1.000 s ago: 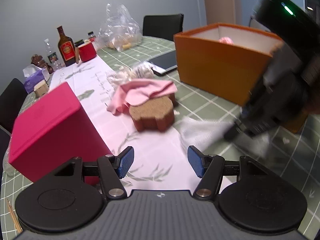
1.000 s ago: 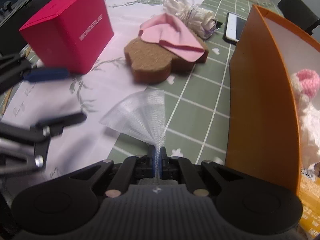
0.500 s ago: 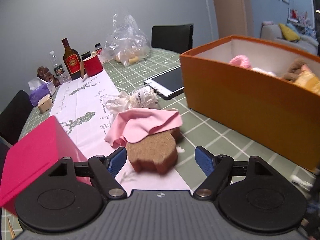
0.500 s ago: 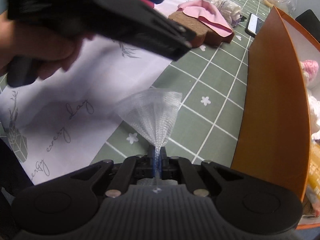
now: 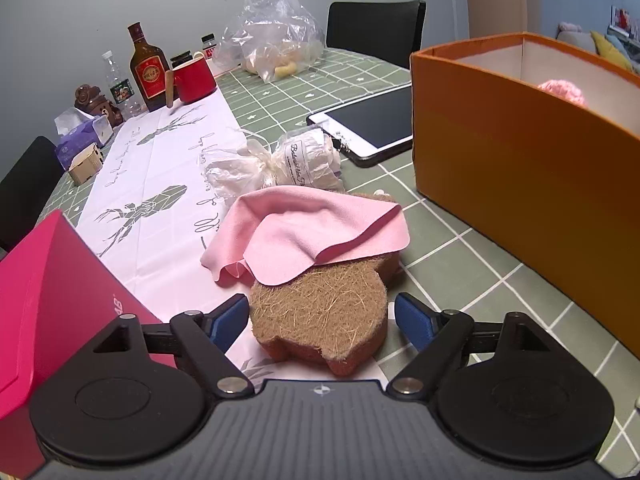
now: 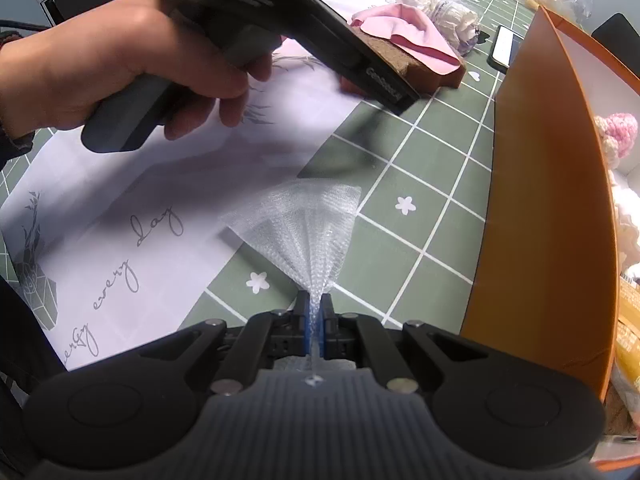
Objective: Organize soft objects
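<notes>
Right gripper (image 6: 315,320) pinched on white mesh (image 6: 298,226), fanned lengthwise away; left gripper (image 5: 322,320) wide, empty.

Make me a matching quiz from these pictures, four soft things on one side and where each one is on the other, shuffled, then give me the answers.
Things:
1. pink cloth
2. brown fibre sponge
3. white mesh piece
4. pink knitted item

Places:
A. inside the orange box
B. pinched in the shut right gripper
C. draped over the sponge
D. on the table between the fingers of the open left gripper, not yet gripped

Pairs: 1-C, 2-D, 3-B, 4-A
</notes>
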